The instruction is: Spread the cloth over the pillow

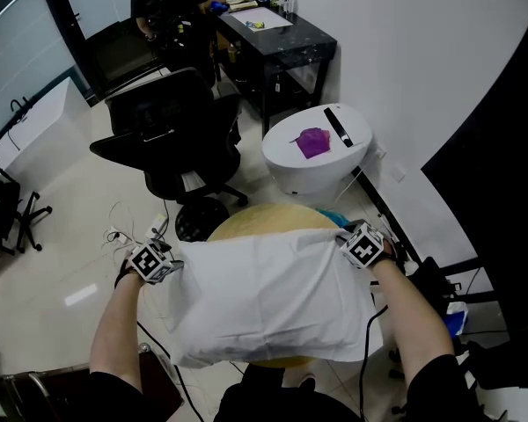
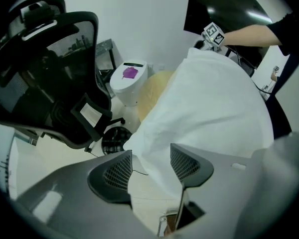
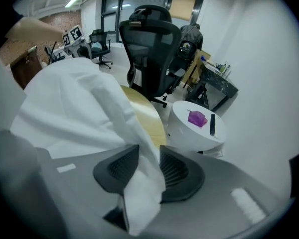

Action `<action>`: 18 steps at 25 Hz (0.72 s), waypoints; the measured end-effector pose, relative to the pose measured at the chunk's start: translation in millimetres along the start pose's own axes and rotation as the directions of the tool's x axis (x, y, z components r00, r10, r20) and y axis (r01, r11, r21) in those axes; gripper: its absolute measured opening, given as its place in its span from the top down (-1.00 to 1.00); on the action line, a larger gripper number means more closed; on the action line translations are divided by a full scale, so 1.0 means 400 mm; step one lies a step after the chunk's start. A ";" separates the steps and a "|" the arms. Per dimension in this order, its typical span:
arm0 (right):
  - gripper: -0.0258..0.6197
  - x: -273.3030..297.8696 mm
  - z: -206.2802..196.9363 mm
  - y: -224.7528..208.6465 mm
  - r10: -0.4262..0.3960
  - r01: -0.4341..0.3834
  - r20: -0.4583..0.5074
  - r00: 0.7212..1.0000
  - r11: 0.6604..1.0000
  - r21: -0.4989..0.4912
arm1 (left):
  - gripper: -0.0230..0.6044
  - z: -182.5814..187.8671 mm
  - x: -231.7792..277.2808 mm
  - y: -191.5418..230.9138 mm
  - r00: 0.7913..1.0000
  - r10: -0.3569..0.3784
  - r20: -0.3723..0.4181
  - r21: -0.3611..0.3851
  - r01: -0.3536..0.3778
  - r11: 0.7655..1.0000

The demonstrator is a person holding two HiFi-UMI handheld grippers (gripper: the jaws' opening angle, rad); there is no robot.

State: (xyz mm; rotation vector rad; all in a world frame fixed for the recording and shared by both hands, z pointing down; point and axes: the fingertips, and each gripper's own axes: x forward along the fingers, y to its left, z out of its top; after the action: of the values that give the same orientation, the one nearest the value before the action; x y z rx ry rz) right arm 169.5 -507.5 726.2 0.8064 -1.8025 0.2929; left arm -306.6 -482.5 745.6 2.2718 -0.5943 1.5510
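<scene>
Honestly, my left tool is released and my right tool sits loose around a fold of the white fabric cloth, which is draped over the round tan table. Lifting away could snag the cloth and drag it askew.

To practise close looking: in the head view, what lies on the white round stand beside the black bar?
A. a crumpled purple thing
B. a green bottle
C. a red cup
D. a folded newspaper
A: the head view shows a crumpled purple thing lying on top of the white round stand, just left of the black bar.
</scene>
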 end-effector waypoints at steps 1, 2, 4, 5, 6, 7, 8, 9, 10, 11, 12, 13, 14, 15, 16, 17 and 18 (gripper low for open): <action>0.45 -0.012 -0.006 -0.008 0.007 -0.007 0.026 1.000 1.000 0.021 | 0.17 -0.010 -0.022 0.009 1.000 0.009 0.019 -0.025 -0.009 1.000; 0.41 -0.026 -0.012 -0.014 0.016 -0.018 0.056 0.998 0.999 0.040 | 0.15 -0.022 -0.045 0.017 0.999 0.018 0.035 -0.046 -0.016 0.999; 0.35 -0.061 -0.031 -0.021 0.035 -0.043 0.109 0.993 0.997 0.065 | 0.15 -0.050 -0.089 0.018 0.998 0.028 0.060 -0.067 -0.024 0.997; 0.33 -0.078 -0.044 -0.020 0.049 -0.058 0.129 0.990 0.996 0.069 | 0.15 -0.063 -0.109 0.011 0.997 0.028 0.067 -0.066 -0.024 0.998; 0.33 -0.094 -0.057 -0.015 0.069 -0.080 0.145 0.987 0.994 0.069 | 0.15 -0.074 -0.125 -0.001 0.997 0.025 0.071 -0.059 -0.021 0.998; 0.33 -0.107 -0.070 -0.007 0.099 -0.111 0.158 0.982 0.991 0.069 | 0.15 -0.083 -0.138 -0.018 0.997 0.016 0.074 -0.047 -0.013 0.999; 0.33 -0.117 -0.084 0.002 0.135 -0.149 0.170 0.976 0.986 0.074 | 0.15 -0.088 -0.147 -0.039 0.997 0.004 0.076 -0.035 -0.002 0.999; 0.33 -0.125 -0.098 0.011 0.174 -0.192 0.181 0.968 0.977 0.087 | 0.15 -0.093 -0.151 -0.061 0.997 -0.009 0.077 -0.026 0.011 1.000; 0.32 -0.133 -0.109 0.018 0.213 -0.236 0.195 0.957 0.966 0.106 | 0.16 -0.097 -0.151 -0.083 0.997 -0.024 0.077 -0.020 0.026 0.999; 0.32 -0.142 -0.118 0.022 0.243 -0.274 0.211 0.947 0.953 0.129 | 0.16 -0.102 -0.149 -0.107 0.996 -0.043 0.076 -0.015 0.044 0.999; 0.31 -0.153 -0.125 0.024 0.262 -0.299 0.229 0.938 0.943 0.146 | 0.16 -0.107 -0.146 -0.132 0.995 -0.064 0.076 -0.008 0.065 0.998; 0.31 -0.168 -0.130 0.026 0.270 -0.312 0.246 0.931 0.938 0.153 | 0.16 -0.112 -0.142 -0.158 0.993 -0.087 0.078 0.003 0.087 0.996; 0.31 -0.187 -0.133 0.032 0.276 -0.320 0.262 0.925 0.937 0.143 | 0.17 -0.116 -0.140 -0.185 0.991 -0.110 0.080 0.021 0.109 0.994; 0.31 -0.210 -0.133 0.049 0.287 -0.328 0.275 0.918 0.938 0.113 | 0.18 -0.118 -0.139 -0.214 0.988 -0.133 0.081 0.044 0.130 0.991; 0.31 -0.234 -0.132 0.077 0.306 -0.335 0.280 0.910 0.940 0.063 | 0.19 -0.120 -0.140 -0.243 0.985 -0.155 0.082 0.068 0.149 0.986; 0.31 -0.260 -0.131 0.113 0.329 -0.342 0.276 0.903 0.940 0.000 | 0.19 -0.121 -0.141 -0.268 0.982 -0.171 0.083 0.093 0.163 0.982; 0.31 -0.283 -0.133 0.153 0.351 -0.346 0.263 0.899 0.936 -0.067 | 0.19 -0.121 -0.141 -0.289 0.980 -0.178 0.086 0.117 0.168 0.979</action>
State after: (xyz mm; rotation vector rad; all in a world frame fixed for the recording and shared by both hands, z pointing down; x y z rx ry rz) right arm 189.8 -389.7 655.0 0.5223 -2.2089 0.4135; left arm -304.6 -350.8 706.2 2.4183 -0.3320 1.4294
